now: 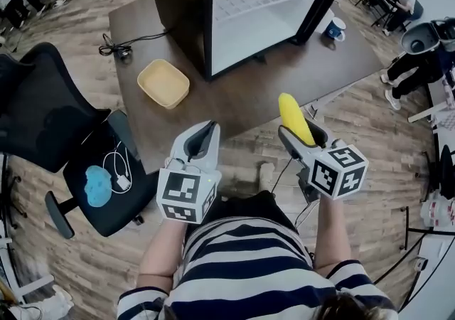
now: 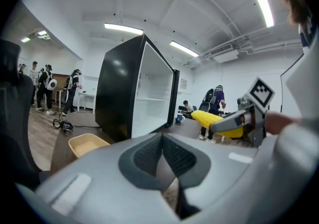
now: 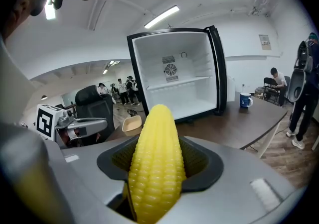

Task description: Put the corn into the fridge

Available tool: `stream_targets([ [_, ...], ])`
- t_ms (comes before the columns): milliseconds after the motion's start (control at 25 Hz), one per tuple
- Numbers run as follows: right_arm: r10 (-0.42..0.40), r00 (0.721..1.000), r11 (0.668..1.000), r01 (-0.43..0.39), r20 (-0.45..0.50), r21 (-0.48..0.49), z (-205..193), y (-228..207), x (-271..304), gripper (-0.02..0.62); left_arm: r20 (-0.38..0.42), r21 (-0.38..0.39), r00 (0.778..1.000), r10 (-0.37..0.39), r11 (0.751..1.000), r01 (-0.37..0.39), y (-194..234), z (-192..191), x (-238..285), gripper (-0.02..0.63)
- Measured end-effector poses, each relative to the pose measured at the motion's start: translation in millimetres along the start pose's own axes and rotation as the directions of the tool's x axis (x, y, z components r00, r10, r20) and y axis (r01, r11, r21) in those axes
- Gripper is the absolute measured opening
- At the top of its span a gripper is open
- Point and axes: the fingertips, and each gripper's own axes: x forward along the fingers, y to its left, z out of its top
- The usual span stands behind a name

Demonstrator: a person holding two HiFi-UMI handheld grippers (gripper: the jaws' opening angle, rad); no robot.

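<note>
**A:** Where is the corn (image 3: pixel 155 163)?

**B:** In the right claw (image 1: pixel 304 139), clamped lengthwise between the pads, with its tip poking out towards the fridge (image 3: pixel 175 73). The jaws stand wide because the cob is thick, but they press on it. It hangs over the floor, short of the worktop (image 1: pixel 277 87) edge.

**A:** And the left claw (image 1: pixel 202 139)?

**B:** It is closed, pads meeting, with nothing in it. The person holds it beside the right one, also short of the worktop.

**A:** What would make this carry go well?

**B:** The fridge stands open on the worktop with its door swung to the right and its shelf bare. The person would do best to bring the cob straight in over the worktop, tip first. It should ride high enough to clear the bottom sill, and rest on a surface before the grip eases off. A round cob may roll, so it is safer laid well back from the lip.

**A:** Is anything in the way?

**B:** A yellow tray (image 1: pixel 163 84) lies left of the fridge and a mug (image 1: pixel 335 28) right of it. Both look clear of the path, though the head view cuts off the fridge's upper part.
</note>
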Motion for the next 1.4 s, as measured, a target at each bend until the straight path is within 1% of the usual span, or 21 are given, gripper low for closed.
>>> stream_targets([
  [240,0.068,0.998,0.997,-0.068,-0.007,-0.029,20.6,-27.1,25.4,0.250,0.006,-0.005,0.997,0.082,0.997,-0.082,7.2,9.3,28.2,0.000],
  [560,0.161,0.986,0.983,-0.163,-0.036,-0.085,49.4,-81.2,54.5,0.250,0.008,-0.003,0.991,0.137,0.991,-0.137,-9.5,24.2,97.2,0.000],
  [720,0.192,0.980,0.974,-0.197,-0.050,-0.111,71.1,-115.7,71.7,0.249,0.007,-0.006,0.987,0.159,0.987,-0.159,-14.6,38.2,138.2,0.000],
  [880,0.220,0.973,0.963,-0.228,-0.068,-0.140,88.4,-141.3,88.2,0.249,0.014,-0.010,0.981,0.192,0.981,-0.192,-13.9,50.0,170.0,0.000],
  [1080,0.257,0.962,0.940,-0.270,-0.088,-0.210,110.7,-162.4,106.1,0.249,0.032,-0.014,0.969,0.245,0.970,-0.244,-10.8,61.3,197.9,0.000],
  [1400,0.334,0.938,0.881,-0.346,-0.093,-0.323,153.6,-176.6,134.1,0.250,0.084,-0.012,0.937,0.339,0.941,-0.339,-0.3,84.6,228.5,0.000],
])
